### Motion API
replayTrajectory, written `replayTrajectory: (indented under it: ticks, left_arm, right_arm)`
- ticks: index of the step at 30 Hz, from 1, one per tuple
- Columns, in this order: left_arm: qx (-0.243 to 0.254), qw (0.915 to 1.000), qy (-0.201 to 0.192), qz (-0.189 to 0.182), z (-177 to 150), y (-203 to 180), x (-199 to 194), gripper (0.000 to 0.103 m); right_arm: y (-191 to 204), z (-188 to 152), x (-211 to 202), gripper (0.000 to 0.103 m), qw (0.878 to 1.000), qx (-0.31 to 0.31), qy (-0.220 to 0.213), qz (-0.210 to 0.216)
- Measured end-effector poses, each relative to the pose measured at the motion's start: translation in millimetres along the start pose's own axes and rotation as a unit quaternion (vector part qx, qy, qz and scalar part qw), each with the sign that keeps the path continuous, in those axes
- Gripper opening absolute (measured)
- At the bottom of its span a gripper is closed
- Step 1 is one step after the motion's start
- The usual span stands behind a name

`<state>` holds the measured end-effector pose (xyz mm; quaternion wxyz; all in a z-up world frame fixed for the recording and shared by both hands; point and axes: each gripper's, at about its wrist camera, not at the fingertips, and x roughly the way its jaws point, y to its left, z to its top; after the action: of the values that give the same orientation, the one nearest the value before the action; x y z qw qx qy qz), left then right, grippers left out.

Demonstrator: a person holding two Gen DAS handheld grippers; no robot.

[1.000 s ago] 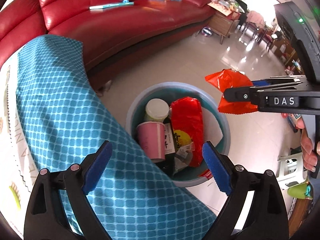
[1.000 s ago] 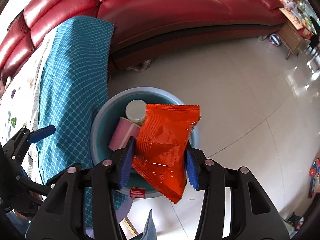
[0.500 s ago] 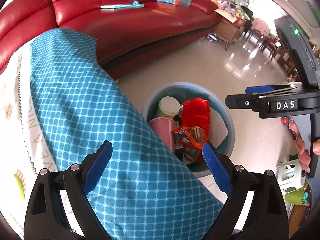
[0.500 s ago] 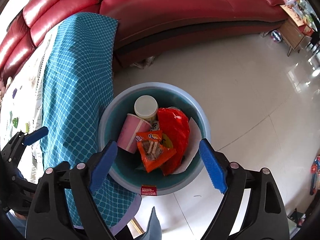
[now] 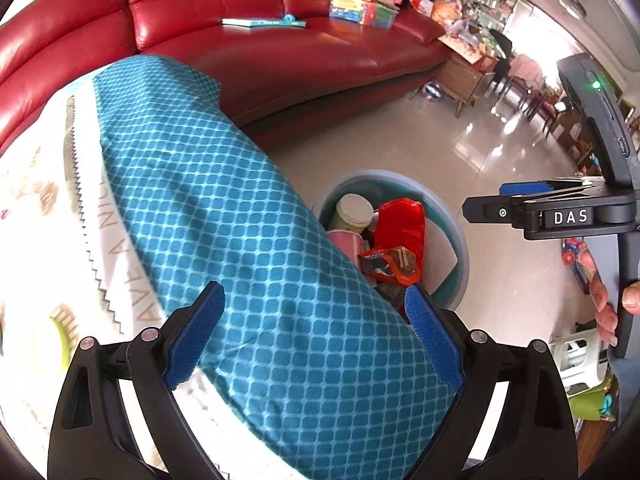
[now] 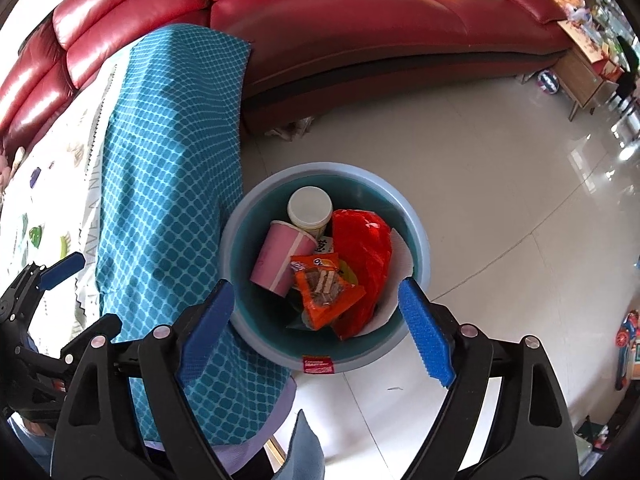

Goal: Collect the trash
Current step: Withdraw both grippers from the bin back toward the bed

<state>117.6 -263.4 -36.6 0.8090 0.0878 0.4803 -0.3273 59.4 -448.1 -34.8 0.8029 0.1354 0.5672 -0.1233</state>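
Orange snack wrapper (image 6: 326, 290) lies in the blue bin (image 6: 420, 236) on the floor, on top of the other trash. Right gripper (image 6: 316, 332) is above it, jaws wide, holding nothing; left gripper (image 5: 316, 336) is also wide & empty, over the bench cloth (image 5: 224, 216). Next: lift right gripper straight up, w/o touching the bin rim, then look on the bench for more trash.

The right claw (image 6: 316, 336) has spread and dropped the orange snack packet (image 6: 326, 290) into the bin (image 6: 416, 216).

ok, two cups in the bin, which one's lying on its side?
The pink cup, tipped over with its mouth toward the white cup, which stands upright with its lid on.
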Motion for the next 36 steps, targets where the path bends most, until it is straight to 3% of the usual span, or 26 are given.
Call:
replayTrajectory:
  ticks: [10,26,36]
  left_arm:
    - [-0.042,0.9986,-0.020,0.024,-31,49,-39,0.092]
    - [-0.141,0.9839,-0.040,0.103,-100,189,-111,0.092]
    - [-0.181,0.9735,-0.029,0.137,-152,265,-138,0.092]
  right_arm:
    - [59,2,-4,0.080,0.999,-0.046,0.000,0.002]
    - [227,7,18,0.080,0.987,-0.159,0.019,0.030]
    - [337,2,45,0.080,0.972,-0.225,0.040,0.046]
